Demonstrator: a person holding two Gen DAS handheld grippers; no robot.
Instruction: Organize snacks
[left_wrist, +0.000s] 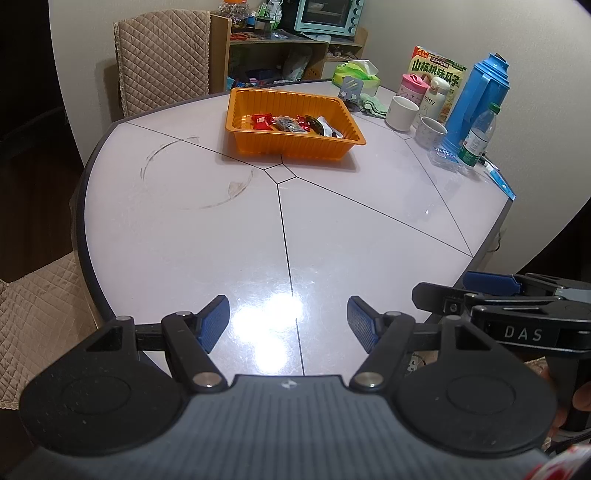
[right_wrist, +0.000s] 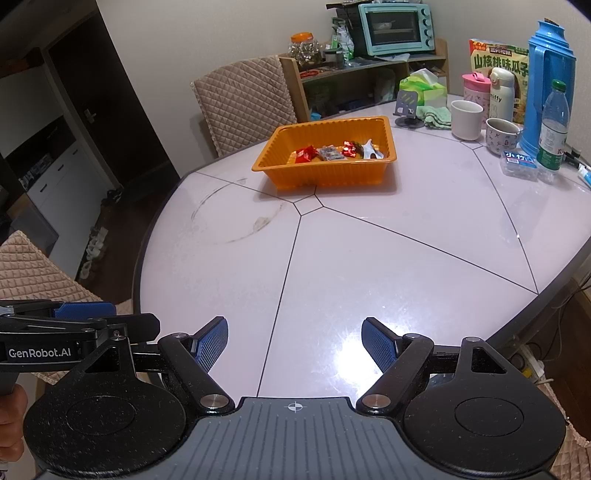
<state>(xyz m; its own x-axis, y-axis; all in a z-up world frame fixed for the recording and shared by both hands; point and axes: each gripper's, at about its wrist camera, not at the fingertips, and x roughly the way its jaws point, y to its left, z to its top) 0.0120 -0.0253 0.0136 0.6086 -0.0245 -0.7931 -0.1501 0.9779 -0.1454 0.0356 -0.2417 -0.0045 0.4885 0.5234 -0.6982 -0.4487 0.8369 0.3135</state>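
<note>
Snacks (left_wrist: 291, 123) lie gathered inside orange tray (left_wrist: 236, 122) at table (left_wrist: 184, 240) centre, none left outside, while left gripper (left_wrist: 288, 325) and right gripper (right_wrist: 295, 343) hover apart, jaws spread, empty.

A round, pale, glossy table (right_wrist: 369, 266) with dark seam lines and a faint ring stain carries an orange tray (right_wrist: 328, 173) past its middle. Along its far right edge stand a green tissue pack (right_wrist: 424, 90), a phone stand (right_wrist: 406, 107), a green cloth (right_wrist: 437, 116), a white cup (right_wrist: 466, 120), a patterned mug (right_wrist: 501, 136), a blue thermos (right_wrist: 550, 85) and a water bottle (right_wrist: 554, 129). A small clear box (right_wrist: 519, 166) lies just beside the bottle.
</note>
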